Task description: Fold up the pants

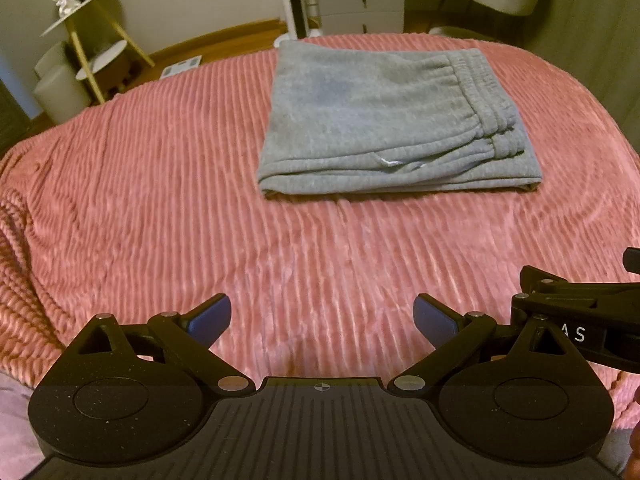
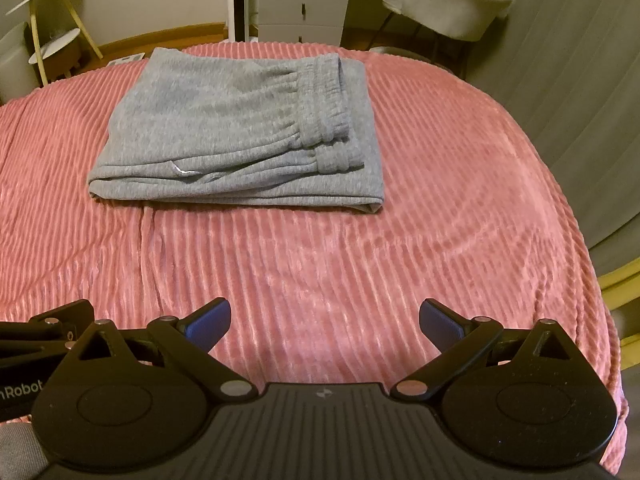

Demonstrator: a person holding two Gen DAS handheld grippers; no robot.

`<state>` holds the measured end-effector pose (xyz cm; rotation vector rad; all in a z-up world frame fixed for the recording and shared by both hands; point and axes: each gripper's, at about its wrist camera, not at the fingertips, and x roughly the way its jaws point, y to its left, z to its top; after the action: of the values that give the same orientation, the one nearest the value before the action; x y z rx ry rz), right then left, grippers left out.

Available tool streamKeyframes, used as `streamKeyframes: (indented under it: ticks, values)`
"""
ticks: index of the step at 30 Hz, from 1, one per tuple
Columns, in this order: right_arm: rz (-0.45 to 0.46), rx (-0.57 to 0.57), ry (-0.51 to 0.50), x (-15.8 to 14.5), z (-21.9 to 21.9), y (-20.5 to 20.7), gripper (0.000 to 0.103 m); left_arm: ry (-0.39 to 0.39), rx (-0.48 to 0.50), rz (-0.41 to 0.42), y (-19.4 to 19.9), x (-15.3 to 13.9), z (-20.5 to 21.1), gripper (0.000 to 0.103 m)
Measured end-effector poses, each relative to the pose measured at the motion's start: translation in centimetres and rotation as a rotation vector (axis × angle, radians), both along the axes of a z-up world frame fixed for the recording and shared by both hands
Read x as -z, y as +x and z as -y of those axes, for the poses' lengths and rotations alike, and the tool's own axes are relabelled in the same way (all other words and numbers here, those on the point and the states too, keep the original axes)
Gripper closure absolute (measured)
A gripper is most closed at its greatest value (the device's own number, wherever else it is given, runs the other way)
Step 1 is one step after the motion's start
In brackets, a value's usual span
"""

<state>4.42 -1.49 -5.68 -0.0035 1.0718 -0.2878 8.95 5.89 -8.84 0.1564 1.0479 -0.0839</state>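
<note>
Grey sweatpants [image 1: 384, 120] lie folded in a neat rectangular stack on the pink ribbed blanket [image 1: 160, 200], with the elastic waistband on top at the right. They also show in the right wrist view [image 2: 232, 128]. My left gripper [image 1: 322, 318] is open and empty, held above the blanket well short of the pants. My right gripper [image 2: 325, 322] is open and empty too, beside the left one, also back from the pants. Part of the right gripper shows at the right edge of the left wrist view [image 1: 580, 316].
The blanket [image 2: 440, 200] covers a bed. Beyond its far edge stand a white drawer unit [image 2: 304, 0], a pale chair [image 2: 452, 4] at the right and a tiered side table [image 1: 88, 52] at the left. A grey curtain [image 2: 580, 80] hangs at the right.
</note>
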Motion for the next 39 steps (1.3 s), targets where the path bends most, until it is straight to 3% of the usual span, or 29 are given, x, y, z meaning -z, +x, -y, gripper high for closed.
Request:
streamKeyframes:
  ticks: [39]
  values:
    - [-0.007, -0.003, -0.005, 0.29, -0.03, 0.07, 0.003, 0.002, -0.001, -0.006, 0.1, 0.19, -0.02, 0.003]
